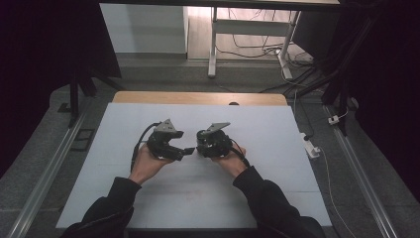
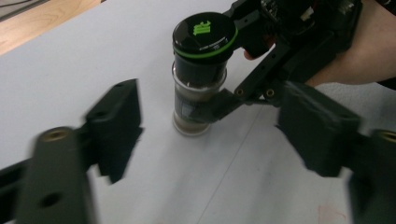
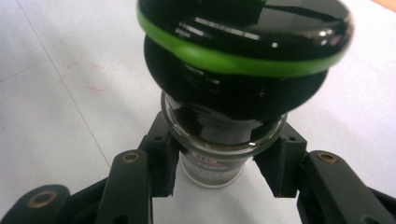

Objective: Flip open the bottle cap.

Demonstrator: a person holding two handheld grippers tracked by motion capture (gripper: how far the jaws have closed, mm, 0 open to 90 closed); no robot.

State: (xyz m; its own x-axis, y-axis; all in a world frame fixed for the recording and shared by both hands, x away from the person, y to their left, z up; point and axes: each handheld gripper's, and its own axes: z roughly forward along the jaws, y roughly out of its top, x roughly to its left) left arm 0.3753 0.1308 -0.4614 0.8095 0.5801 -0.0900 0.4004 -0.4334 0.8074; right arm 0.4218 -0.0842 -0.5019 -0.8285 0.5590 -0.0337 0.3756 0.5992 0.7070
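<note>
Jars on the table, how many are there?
1. The jar with the black, green-ringed lid stands mid-table, clamped by the right gripper; the left gripper faces it.

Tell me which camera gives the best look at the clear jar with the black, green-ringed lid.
The left gripper view: the clear jar with the black, green-ringed lid stands whole. The right gripper view crops its lid; in the high view the grippers hide it.

One jar (image 2: 198,98) stands on the surface (image 2: 93,51), with one black lid (image 2: 204,35) ringed by one green band. Two grippers face it, one at nine o'clock (image 1: 187,151) and one at three o'clock (image 1: 199,145).
</note>
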